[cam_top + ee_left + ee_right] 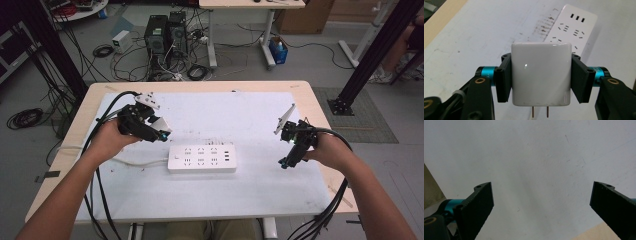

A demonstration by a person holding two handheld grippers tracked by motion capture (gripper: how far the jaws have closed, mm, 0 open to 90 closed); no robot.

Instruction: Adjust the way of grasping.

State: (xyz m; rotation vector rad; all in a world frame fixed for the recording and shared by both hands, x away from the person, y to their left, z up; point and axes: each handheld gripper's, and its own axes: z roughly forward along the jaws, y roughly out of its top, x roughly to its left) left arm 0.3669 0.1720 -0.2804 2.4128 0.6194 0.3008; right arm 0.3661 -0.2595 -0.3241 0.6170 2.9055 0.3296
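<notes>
Gripping a glossy white square plug adapter (540, 73), the left gripper (150, 127) needed its 2 prongs squared over the white plastic power strip (202, 159) at 4 o'clock; the right gripper (294, 145) hovered with jaws wide, empty.

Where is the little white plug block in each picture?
High view: the white plug block sits in the left tongs, left of centre, just up and left of the power strip.
Left gripper view: it is in the middle, clamped between the two black jaws, prongs at the bottom.
Right gripper view: it is not there; open jaws hang over the white mat.
Shared landmark: the white mat, which lies under everything.
</notes>
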